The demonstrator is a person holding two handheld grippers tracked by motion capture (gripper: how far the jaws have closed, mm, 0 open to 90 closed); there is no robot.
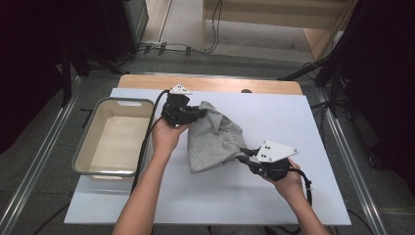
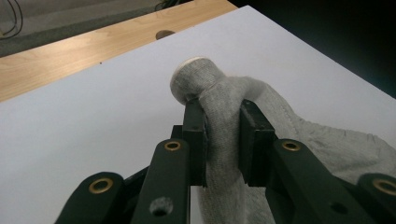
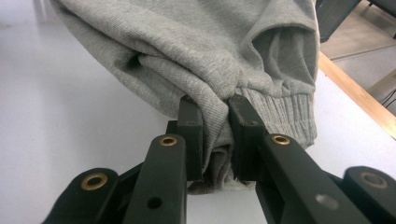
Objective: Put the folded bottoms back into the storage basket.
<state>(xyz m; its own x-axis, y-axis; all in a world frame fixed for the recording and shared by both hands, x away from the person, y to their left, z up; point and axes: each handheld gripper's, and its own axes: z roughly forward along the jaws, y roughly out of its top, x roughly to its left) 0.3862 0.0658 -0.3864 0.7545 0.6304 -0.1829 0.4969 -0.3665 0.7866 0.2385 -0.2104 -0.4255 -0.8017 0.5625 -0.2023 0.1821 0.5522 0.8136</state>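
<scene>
A grey sweatshirt-like garment (image 1: 215, 139) hangs bunched between my two grippers over the white table top (image 1: 293, 122). My left gripper (image 1: 199, 113) is shut on the garment's upper end; in the left gripper view the grey garment (image 2: 224, 121) is pinched between the jaws of my left gripper (image 2: 223, 140) and bulges past their tips. My right gripper (image 1: 243, 155) is shut on the lower right part near a ribbed cuff; in the right gripper view the grey cloth (image 3: 196, 56) is squeezed between the jaws of my right gripper (image 3: 215, 135).
A grey plastic bin (image 1: 80, 159) stands at the left of the table, its inside bare. A wooden strip (image 1: 210, 83) runs along the far table edge. Floor cables and dark stands lie beyond the table.
</scene>
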